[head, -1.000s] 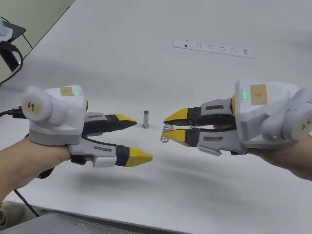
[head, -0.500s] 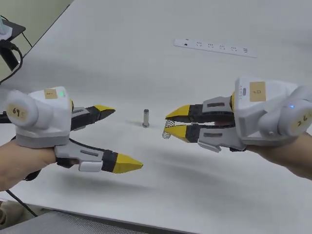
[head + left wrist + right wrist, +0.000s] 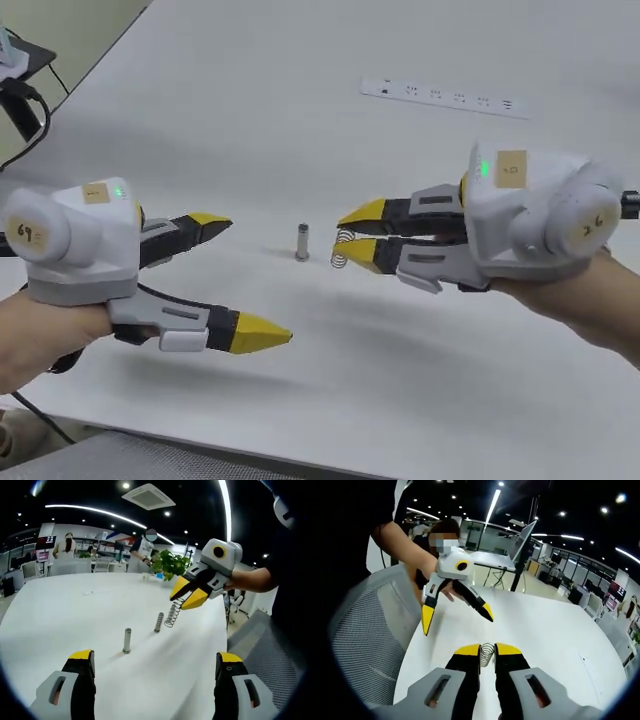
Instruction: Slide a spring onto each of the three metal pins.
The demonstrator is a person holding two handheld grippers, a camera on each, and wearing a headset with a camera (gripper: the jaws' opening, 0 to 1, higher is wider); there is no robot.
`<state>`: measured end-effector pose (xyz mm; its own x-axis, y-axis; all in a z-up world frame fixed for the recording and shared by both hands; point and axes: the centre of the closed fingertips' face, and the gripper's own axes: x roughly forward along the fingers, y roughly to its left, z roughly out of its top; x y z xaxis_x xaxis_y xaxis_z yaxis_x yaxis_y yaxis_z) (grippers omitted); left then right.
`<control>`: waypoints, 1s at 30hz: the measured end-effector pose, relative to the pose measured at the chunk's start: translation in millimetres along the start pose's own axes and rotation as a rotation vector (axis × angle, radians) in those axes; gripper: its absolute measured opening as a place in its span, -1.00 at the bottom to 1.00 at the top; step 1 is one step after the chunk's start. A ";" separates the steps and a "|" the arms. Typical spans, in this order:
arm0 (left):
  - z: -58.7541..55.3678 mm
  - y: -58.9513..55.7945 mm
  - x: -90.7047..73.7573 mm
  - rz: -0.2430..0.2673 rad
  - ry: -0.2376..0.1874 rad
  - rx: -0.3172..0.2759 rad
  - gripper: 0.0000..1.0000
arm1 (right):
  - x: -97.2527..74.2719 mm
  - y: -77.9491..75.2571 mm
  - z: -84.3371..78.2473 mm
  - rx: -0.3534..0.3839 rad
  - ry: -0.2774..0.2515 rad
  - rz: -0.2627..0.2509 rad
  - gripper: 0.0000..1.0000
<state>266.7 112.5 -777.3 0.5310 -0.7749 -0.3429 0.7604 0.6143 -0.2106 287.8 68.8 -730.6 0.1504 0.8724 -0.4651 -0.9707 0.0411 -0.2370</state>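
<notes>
Just ahead of your right hand-held gripper (image 3: 342, 234), between its tips and your left hand-held gripper (image 3: 260, 278), the bare metal pin (image 3: 302, 242) stands upright on the white counter (image 3: 250, 120). Over the last second your left one has backed away from that pin and its jaws have spread wider, so it holds nothing and leaves the approach clear. Your right one has lifted a little while staying pressed together on the spring (image 3: 340, 258). I'd judge this hands the threading to your right side: the spring needs to come over the pin's top and slide down. The spring is a thin, bright wire coil, pinched near its upper end between the yellow tips. The rest hangs free below them, slightly tilted, near the pin but not touching it. In your left gripper view, a second upright post (image 3: 159, 622) just beyond the bare pin looks coiled. It is probably a pin already wearing its spring, though it is too small to be sure.
</notes>
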 end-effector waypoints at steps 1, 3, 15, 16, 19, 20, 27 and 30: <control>-0.1 0.0 -0.3 0.000 -0.001 -0.001 0.96 | 1.4 -1.9 0.6 0.001 0.000 -0.003 -0.85; -0.3 0.3 -0.9 0.003 -0.004 -0.003 0.96 | 4.7 -6.7 2.5 0.006 -0.001 -0.009 -0.85; 1.7 1.4 -2.7 0.006 -0.012 -0.005 0.96 | 24.2 -34.7 11.8 0.052 -0.012 -0.050 -0.85; 1.8 1.1 -2.6 0.005 -0.013 -0.005 0.96 | 25.6 -35.4 11.5 0.053 -0.010 -0.051 -0.85; 1.6 0.3 -2.6 0.002 -0.011 -0.004 0.96 | 29.9 -38.8 9.2 0.076 -0.004 -0.054 -0.85; 1.8 0.2 -2.7 0.001 -0.012 -0.005 0.96 | 30.5 -39.8 9.0 0.083 -0.005 -0.056 -0.85; 0.6 -0.2 -3.3 0.001 -0.012 -0.010 0.96 | 36.7 -43.6 6.5 0.124 0.000 -0.060 -0.85; 0.6 -0.8 -2.9 0.001 -0.015 -0.013 0.96 | 39.4 -43.0 5.3 0.131 0.005 -0.058 -0.85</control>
<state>264.8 114.2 -775.6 0.5372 -0.7766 -0.3290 0.7552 0.6166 -0.2223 334.4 103.9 -734.3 0.2074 0.8642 -0.4583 -0.9765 0.1548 -0.1499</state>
